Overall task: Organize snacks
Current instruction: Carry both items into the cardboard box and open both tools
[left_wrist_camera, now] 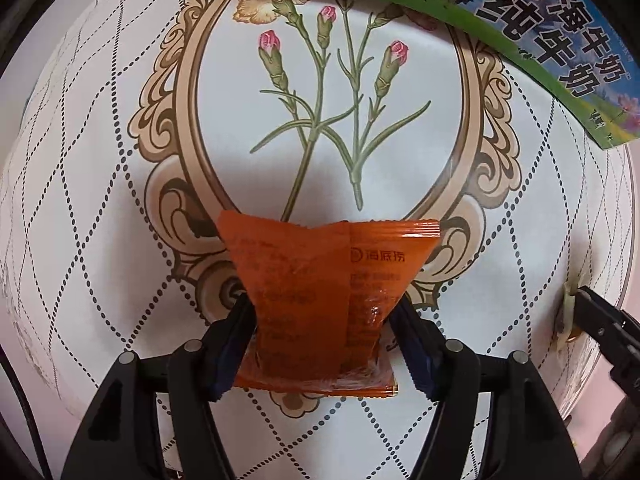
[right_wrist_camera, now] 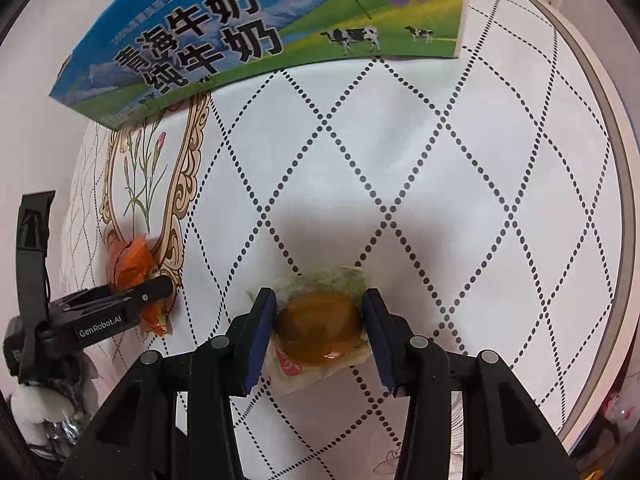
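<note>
My left gripper (left_wrist_camera: 322,312) is shut on an orange snack packet (left_wrist_camera: 320,280), pinching its waist so it flares out above the fingers. The same packet (right_wrist_camera: 132,262) and left gripper (right_wrist_camera: 160,288) show at the left of the right wrist view. My right gripper (right_wrist_camera: 318,320) is shut on a clear-wrapped brown round pastry (right_wrist_camera: 318,328), held just above the tablecloth. The right gripper's tip (left_wrist_camera: 580,300) with its wrapper shows at the right edge of the left wrist view.
A blue-green milk carton box (right_wrist_camera: 260,36) stands at the far side of the round table; it also shows in the left wrist view (left_wrist_camera: 552,40). The white tablecloth (right_wrist_camera: 440,180) has dotted diamonds and a flower medallion (left_wrist_camera: 332,112). The table rim (right_wrist_camera: 616,184) curves at right.
</note>
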{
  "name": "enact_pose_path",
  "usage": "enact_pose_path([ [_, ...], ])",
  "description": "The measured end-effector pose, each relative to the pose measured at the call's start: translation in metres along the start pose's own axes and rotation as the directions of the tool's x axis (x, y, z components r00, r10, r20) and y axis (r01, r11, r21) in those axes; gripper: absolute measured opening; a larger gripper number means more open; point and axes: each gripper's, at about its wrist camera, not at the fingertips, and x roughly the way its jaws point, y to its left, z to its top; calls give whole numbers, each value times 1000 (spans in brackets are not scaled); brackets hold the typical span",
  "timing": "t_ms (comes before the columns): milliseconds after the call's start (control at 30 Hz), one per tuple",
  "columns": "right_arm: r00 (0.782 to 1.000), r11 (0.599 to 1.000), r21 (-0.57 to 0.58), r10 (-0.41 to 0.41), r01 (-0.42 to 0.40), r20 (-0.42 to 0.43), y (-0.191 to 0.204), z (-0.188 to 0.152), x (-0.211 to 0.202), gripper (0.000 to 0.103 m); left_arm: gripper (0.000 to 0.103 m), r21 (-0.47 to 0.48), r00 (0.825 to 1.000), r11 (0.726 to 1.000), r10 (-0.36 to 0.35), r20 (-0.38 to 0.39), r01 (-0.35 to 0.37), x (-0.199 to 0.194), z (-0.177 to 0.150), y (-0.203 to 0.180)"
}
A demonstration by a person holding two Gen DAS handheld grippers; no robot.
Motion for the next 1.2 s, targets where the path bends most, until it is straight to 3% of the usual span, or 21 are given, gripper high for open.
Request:
enact_pose_path([
  [67,999,999,-38,-34,34,-7,3,-2,5,48,49,-1,1000,1000,13,5,-13,-3,2,-6],
  [133,998,994,-80,-68,69,13,4,-7,5,48,45,-6,1000,1000,1,3,-1,-9,0,-3],
  [433,997,998,-51,31,-27,75,2,-5,-29,47,43,67,999,998,-7,54,3,-50,-3,-16],
  [633,984,992,-61,114,-107,134,10,11,-70,47,43,127,984,986,-124,126,108,-112,12,-44],
  [767,972,985,-81,161,-149,172,11,36,-104,47,43,176,964,969,-202,171,172,-159,41,-62],
  [933,951,981,-100,188,-168,247,20,82,-139,47,43,191,952,966,-215,216,174,-194,96,-75],
  [1067,937,981,-123,180,-149,301,20,128,-162,47,43,195,958,971,-182,220,140,-201,148,-82],
  [1200,944,984,-141,149,-111,294,22,168,-159,47,43,163,978,981,-134,162,107,-185,187,-84],
])
